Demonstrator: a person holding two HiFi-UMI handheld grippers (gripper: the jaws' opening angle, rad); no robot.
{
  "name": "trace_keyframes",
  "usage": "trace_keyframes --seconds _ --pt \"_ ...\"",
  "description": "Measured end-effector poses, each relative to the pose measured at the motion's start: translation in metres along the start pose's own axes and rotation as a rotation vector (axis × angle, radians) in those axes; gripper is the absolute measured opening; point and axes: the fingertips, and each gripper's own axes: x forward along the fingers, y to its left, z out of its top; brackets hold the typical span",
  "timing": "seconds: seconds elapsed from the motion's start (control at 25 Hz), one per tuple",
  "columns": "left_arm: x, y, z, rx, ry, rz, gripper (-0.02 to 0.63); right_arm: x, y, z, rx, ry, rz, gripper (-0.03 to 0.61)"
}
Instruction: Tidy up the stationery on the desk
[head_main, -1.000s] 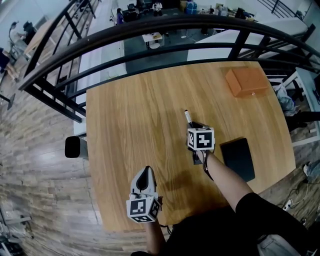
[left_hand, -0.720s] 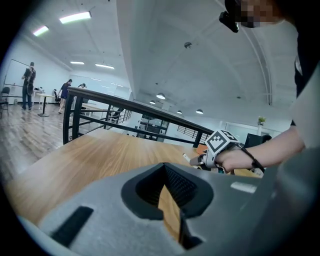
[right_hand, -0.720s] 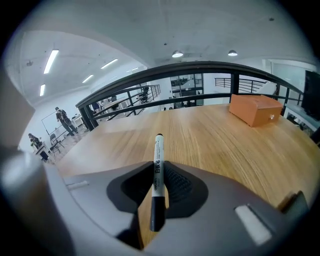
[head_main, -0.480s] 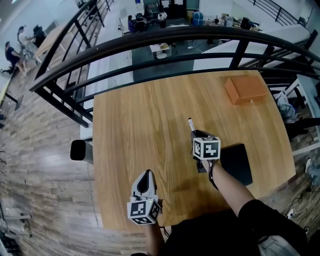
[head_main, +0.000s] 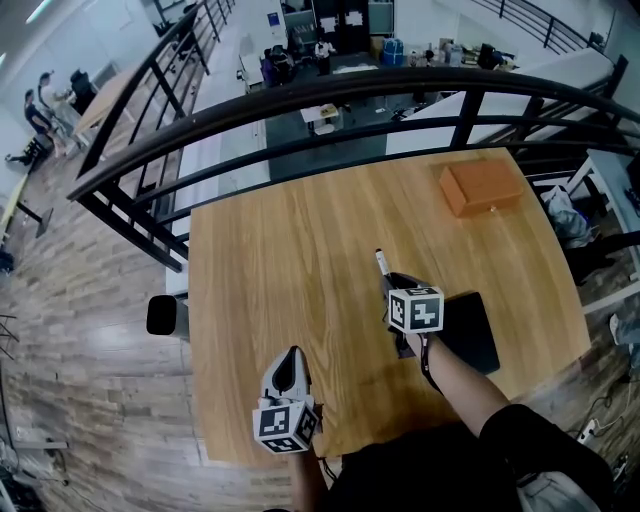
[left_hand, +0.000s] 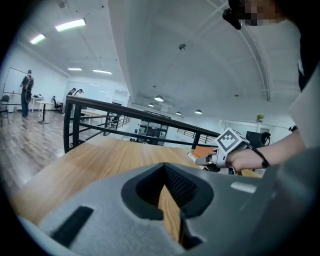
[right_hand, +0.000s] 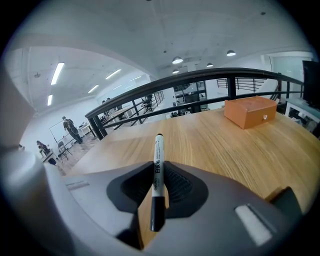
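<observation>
A white marker (right_hand: 158, 167) with a black cap is clamped between the jaws of my right gripper (right_hand: 159, 175) and points out over the wooden desk (right_hand: 215, 145). In the head view the right gripper (head_main: 392, 284) hangs above the desk's near middle, with the marker (head_main: 380, 262) sticking out toward the far side. An orange box (head_main: 480, 188) sits at the far right corner, also seen as the orange box (right_hand: 250, 111) ahead and to the right. My left gripper (head_main: 291, 358) hovers over the near edge, shut with nothing in it; its jaws (left_hand: 167, 197) meet.
A black flat case (head_main: 470, 335) lies on the desk just right of the right gripper. A black railing (head_main: 300, 110) curves round the desk's far side, with a lower floor beyond. The desk's edges (head_main: 195, 330) drop to wooden flooring on the left.
My right gripper has risen with the marker and drawn slightly toward me, now overlapping the black case's edge. The left gripper has lifted a little.
</observation>
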Motion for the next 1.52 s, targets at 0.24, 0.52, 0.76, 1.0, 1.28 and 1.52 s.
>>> trace_keyframes --seconds 0.24,0.52,0.76,1.0,1.28,1.52 --pt "0.002 -0.015 0.003 0.014 -0.005 -0.01 -0.003 -0.017 -0.007 0.001 0.01 -0.014 0.024 0.08" --pt "0.004 -0.034 0.0 0.017 -0.003 -0.018 -0.003 -0.035 -0.02 -0.003 0.018 -0.018 0.032 0.08" --pt "0.011 -0.053 -0.004 0.02 0.001 -0.035 -0.003 -0.048 -0.037 -0.006 0.028 -0.023 0.034 0.08" --pt "0.022 -0.081 -0.005 0.022 0.003 -0.067 -0.003 -0.067 -0.063 -0.009 0.041 -0.026 0.023 0.08" --pt "0.035 -0.11 -0.008 0.031 0.012 -0.106 -0.003 -0.086 -0.092 -0.012 0.055 -0.029 0.004 0.08" --pt "0.047 -0.139 -0.012 0.038 0.028 -0.143 -0.003 -0.106 -0.117 -0.016 0.082 -0.039 -0.002 0.08"
